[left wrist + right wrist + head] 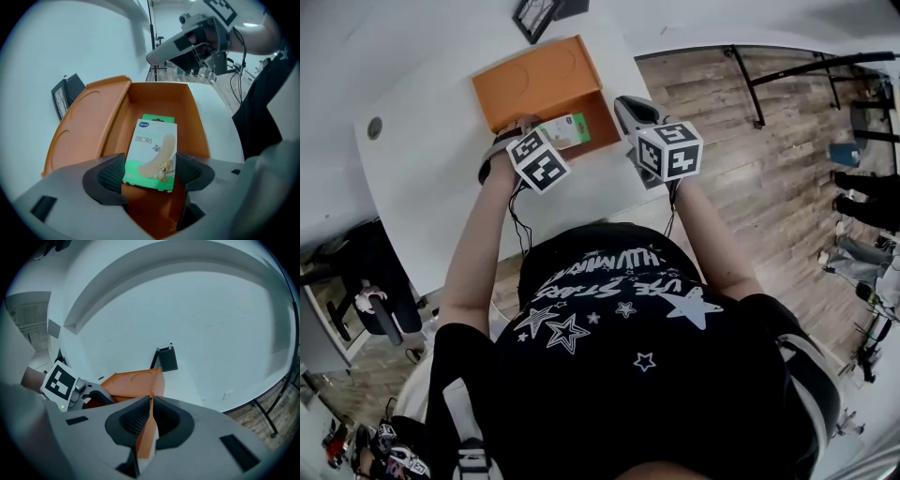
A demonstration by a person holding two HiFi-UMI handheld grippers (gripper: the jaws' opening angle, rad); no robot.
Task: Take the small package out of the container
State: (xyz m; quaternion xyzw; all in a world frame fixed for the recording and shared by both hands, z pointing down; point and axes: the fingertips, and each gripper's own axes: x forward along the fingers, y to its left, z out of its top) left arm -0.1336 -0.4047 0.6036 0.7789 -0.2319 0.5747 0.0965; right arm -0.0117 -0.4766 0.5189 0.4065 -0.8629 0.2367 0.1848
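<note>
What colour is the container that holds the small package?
Orange container; the left gripper view shows it best.

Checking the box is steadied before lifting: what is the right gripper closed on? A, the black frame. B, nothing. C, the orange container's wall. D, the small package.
C: its own view shows the right gripper clamped on the thin side wall of the orange container.

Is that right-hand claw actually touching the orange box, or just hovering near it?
Touching. The right gripper view shows the right gripper closed on the thin upright wall of the orange container, pressing it from both sides with no gap.
</note>
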